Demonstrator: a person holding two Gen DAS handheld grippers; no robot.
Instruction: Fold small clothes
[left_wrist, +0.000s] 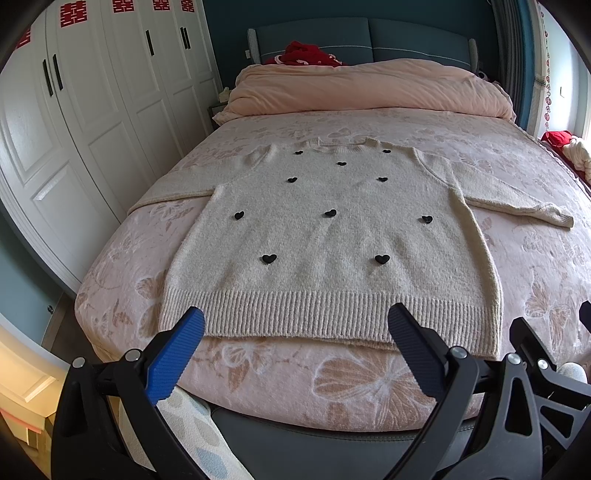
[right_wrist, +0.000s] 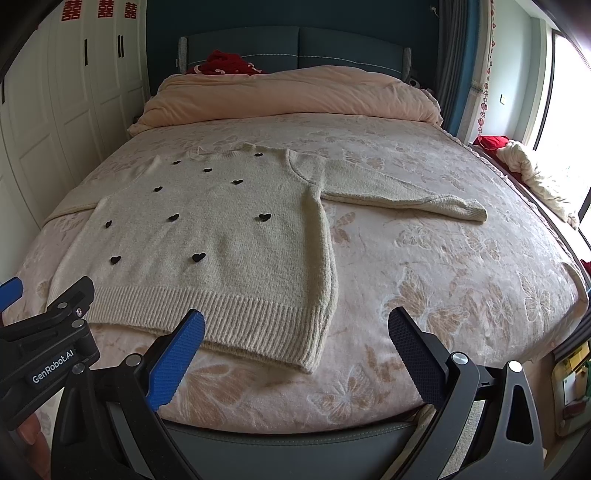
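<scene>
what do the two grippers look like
Both grippers, left gripper and right gripper, have black angular frames with silver bolts. Each carries one bright blue textured pad and one dark navy pad. White "GenRobot.AI" lettering marks the left one's body.

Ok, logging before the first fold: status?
Left hand-held gripper open, right hand-held gripper open, both empty. Sweater flat on bed, sleeves out. Nothing obstructing.

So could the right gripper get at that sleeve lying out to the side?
Probably yes. The right gripper is open and empty, and the sleeve lies flat on the bed with nothing on it or between them, though it lies farther up the bed.
</scene>
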